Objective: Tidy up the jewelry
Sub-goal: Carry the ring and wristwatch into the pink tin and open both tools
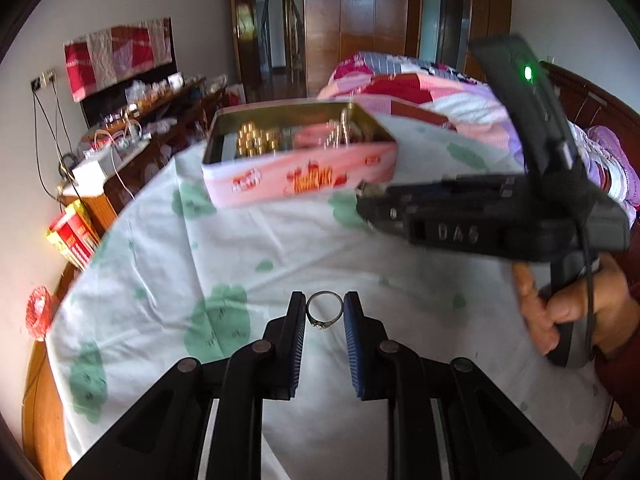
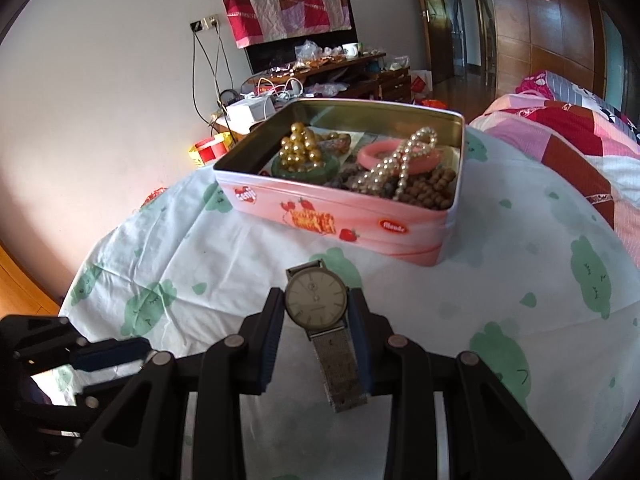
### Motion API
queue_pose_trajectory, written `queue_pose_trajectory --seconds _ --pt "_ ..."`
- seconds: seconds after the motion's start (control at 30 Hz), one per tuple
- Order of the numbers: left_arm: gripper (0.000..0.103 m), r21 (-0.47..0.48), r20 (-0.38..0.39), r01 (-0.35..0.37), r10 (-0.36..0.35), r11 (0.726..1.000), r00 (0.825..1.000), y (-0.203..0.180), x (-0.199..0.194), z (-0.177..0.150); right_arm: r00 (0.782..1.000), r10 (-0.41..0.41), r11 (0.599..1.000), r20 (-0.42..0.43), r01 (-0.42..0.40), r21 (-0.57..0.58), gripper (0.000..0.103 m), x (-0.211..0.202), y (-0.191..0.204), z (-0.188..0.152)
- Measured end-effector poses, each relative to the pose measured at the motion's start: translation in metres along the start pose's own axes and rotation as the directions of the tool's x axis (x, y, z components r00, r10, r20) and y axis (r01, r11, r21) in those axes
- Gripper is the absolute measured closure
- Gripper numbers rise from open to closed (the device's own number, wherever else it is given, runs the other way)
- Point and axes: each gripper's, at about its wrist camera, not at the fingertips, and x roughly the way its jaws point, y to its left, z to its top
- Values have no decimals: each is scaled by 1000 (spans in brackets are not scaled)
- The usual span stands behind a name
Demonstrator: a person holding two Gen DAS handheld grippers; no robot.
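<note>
L gripper [image 1: 324,308] pinches a silver ring [image 1: 325,309] btwn its tips, low over the bed sheet [image 1: 240,240]. R gripper [image 2: 316,304] clamps a wristwatch [image 2: 316,298] by the case, strap hanging near. Pink jewelry tin [image 2: 340,224] sits farther back w/ beads + bangles inside.

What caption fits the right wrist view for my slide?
Right gripper holds a wristwatch before the open pink tin of beads and bangles.

A bedroom in daylight: white wall [image 2: 100,80], wooden wardrobe [image 2: 540,40], cluttered sideboard [image 2: 340,72], patchwork cloth [image 2: 288,12] hanging above, quilt [image 2: 568,128] heaped on the bed.
</note>
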Motion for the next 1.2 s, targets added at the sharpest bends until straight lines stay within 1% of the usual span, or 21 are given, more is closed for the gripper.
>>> queue_pose_trajectory --seconds 0.13,0.37,0.5,0.63,0.8,1.0,1.1,1.2 --pt "84 -8 43 5 -5 1000 999 2 -6 12 999 9 1000 42 -10 10 68 -9 -1 1" --pt "84 -43 76 9 -5 999 997 10 -2 27 989 28 998 143 -36 53 68 -28 -6 6" --pt "84 -55 97 12 -7 998 995 13 2 37 987 1 997 161 -13 77 68 -30 -12 10" --pt "84 -81 125 19 -9 997 992 22 8 55 986 -32 994 164 15 105 68 -34 -19 18" --pt "84 -96 170 16 0 995 986 31 16 83 973 -97 991 208 75 110 68 -43 -25 43" --pt "84 -75 201 -5 20 997 979 34 35 115 959 -119 988 257 89 127 68 -42 -33 75" --pt "84 -69 206 -23 37 997 978 35 50 126 957 -116 987 265 80 143 68 -35 -39 87" --pt "84 -87 205 -26 44 996 978 40 65 135 957 -118 984 265 77 160 68 -23 -44 99"
